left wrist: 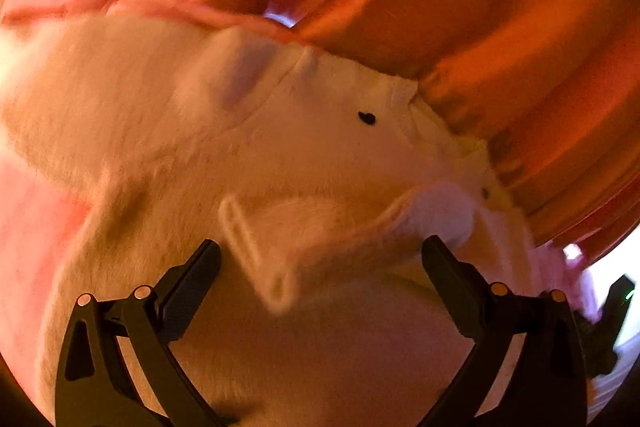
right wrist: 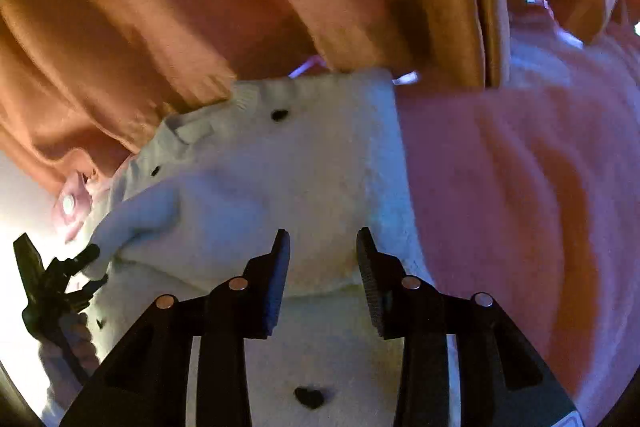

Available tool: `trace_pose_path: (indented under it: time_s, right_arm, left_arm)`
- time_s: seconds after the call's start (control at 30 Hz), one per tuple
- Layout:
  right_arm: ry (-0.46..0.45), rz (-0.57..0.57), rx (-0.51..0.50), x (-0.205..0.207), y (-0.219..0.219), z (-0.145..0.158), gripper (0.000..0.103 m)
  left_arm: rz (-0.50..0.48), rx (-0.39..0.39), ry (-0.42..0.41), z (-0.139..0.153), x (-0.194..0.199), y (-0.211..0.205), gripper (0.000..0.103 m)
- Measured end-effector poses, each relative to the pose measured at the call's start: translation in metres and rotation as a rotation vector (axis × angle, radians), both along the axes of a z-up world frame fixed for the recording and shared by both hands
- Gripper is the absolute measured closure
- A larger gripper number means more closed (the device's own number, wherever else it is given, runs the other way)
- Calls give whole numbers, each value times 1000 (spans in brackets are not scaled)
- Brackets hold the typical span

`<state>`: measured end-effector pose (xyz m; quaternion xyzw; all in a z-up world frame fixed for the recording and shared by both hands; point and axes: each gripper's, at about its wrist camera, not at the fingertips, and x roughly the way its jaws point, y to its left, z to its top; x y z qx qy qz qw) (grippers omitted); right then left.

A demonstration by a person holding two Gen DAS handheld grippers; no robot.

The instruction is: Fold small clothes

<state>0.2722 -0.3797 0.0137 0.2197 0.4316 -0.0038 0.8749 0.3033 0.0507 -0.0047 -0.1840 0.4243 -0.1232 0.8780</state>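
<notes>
The white fleece garment (right wrist: pixel 288 171) lies on a pink blanket (right wrist: pixel 520 187), its far edge against the orange curtain (right wrist: pixel 200 7). All positions below are given relative to this garment.

Step in hand, as judged: laying a fold across the garment. To do it well:
1. Take hold of 1 free edge only, not the doubled layer beneath.
2. Carry that edge level and low, so the fleece does not drag or bunch.
3. Align the moved edge with the opposite edge before release, then smooth the crease.
4. Keep the small dark marks (right wrist: pixel 279 115) on the fabric as a check for skew.

Pose:
- The left hand-held gripper (left wrist: pixel 320 255) hovers over the near part of the garment, angled down. Its jaws stand wide apart. A raised flap of fleece (left wrist: pixel 272 251) lies between them, untouched by the pads; nothing is held.
- The right hand-held gripper (right wrist: pixel 322 247) points down over the garment's near middle, above a folded edge. Its jaws stand partly apart with a clear gap, and the pads press on nothing.
- In the right wrist view the left hand-held gripper sits at the garment's left edge, by a sleeve-like lobe (right wrist: pixel 140 215).
</notes>
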Motion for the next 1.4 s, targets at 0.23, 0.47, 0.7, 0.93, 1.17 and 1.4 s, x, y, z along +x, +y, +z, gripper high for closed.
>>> trace_pose_path:
  time_s: [0.23,0.47,0.7,0.93,1.17,1.4]
  right_arm:
    - [-20,-23,-66,15,11,-11,85]
    - [-46,-90,-14,12,1,-16,82]
    - [-49,-131,32,-3,7,-10,61]
    - [-54,-169,47,-21,-2,-10,50]
    - [-32,-167,12,-3,-11,-28,46]
    - [-13,-139,44,4,-22,-39,86]
  left_arm:
    - [10,-73,-117,36,27,20,71]
    - [133,-28,-82,34,30,48,13]
    - [60,-92,78,-11,17,20,5]
    - [36,-91,0,-17,39,-2,51]
    - [127,-204,-76,2,23,25,91]
    - [161,-168,-63,3,11,35,91]
